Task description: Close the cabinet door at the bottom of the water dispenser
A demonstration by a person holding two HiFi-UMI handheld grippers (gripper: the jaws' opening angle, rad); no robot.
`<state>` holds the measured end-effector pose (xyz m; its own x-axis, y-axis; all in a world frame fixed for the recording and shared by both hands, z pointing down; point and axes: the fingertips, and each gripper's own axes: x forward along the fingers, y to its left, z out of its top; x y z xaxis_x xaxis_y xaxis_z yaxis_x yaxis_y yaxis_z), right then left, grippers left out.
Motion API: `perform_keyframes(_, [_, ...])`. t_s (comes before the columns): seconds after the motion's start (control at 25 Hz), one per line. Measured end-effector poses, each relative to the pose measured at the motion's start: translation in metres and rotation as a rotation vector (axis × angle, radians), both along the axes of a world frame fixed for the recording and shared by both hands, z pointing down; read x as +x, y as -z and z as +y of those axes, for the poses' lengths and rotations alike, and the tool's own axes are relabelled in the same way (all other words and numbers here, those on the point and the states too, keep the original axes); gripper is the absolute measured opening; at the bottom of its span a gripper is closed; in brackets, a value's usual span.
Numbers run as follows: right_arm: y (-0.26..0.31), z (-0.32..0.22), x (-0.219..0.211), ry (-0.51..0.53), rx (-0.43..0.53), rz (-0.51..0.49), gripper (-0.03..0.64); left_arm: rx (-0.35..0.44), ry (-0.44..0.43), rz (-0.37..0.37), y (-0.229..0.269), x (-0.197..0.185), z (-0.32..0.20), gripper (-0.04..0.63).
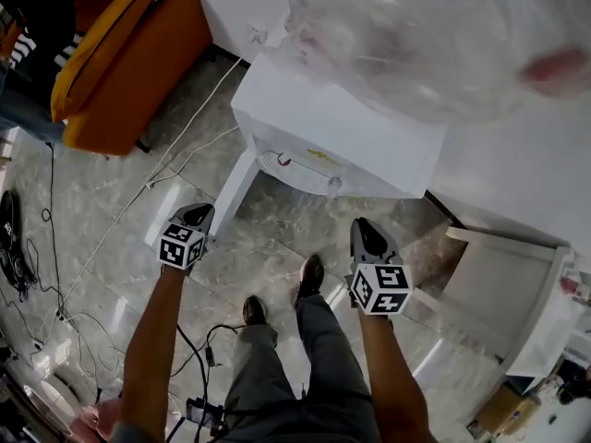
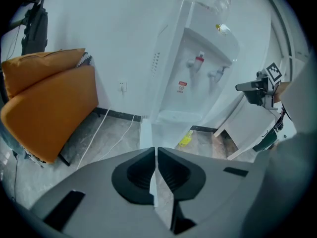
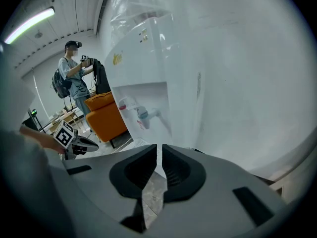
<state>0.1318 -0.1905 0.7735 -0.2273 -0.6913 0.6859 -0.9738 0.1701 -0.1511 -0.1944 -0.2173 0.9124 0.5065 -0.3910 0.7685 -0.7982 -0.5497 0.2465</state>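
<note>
Head view: a plastic-wrapped bottle (image 1: 416,35) hides the dispenser (image 1: 342,146) top; the door (image 1: 235,192) shows edge-on; left gripper (image 1: 197,215) and right gripper (image 1: 366,227) are clenched, empty.

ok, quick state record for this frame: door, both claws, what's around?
cabinet door: open, swung out from the base of the water dispenser toward the person
left claw: shut, empty, pointed at the door's free edge, no contact visible
right claw: shut, empty, facing the dispenser front
on top: clear water bottle
surroundings: orange sofa left of the dispenser, white side table right, cables on the floor
task state: door not yet closed
</note>
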Motion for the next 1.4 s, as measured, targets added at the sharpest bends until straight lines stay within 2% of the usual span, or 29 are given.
perform_keyframes(0.24, [-0.027,0.002,0.001,0.008,-0.026,0.003,0.032,-0.049,0.016,-0.008,-0.04,-0.003,-0.003,0.024])
perform_keyframes(0.48, [-0.051,0.007,0.005,0.003,-0.049,0.004,0.032,-0.086,0.038,-0.018,-0.071,-0.007,-0.005,0.124])
perform_keyframes(0.72, [-0.064,0.012,0.01,-0.013,-0.059,0.003,0.034,-0.166,0.089,0.02,-0.1,-0.011,0.001,0.198])
perform_keyframes(0.88, [-0.072,0.012,0.015,-0.029,-0.065,0.006,0.095,-0.189,0.106,0.044,-0.111,-0.008,0.003,0.195])
perform_keyframes(1.08, [-0.077,0.017,0.026,-0.048,-0.075,0.011,0.097,-0.196,0.118,0.043,-0.113,0.001,0.01,0.165])
perform_keyframes(1.4, [-0.076,0.018,0.032,-0.071,-0.075,-0.004,0.097,-0.266,0.038,0.126,-0.114,0.055,0.035,0.143])
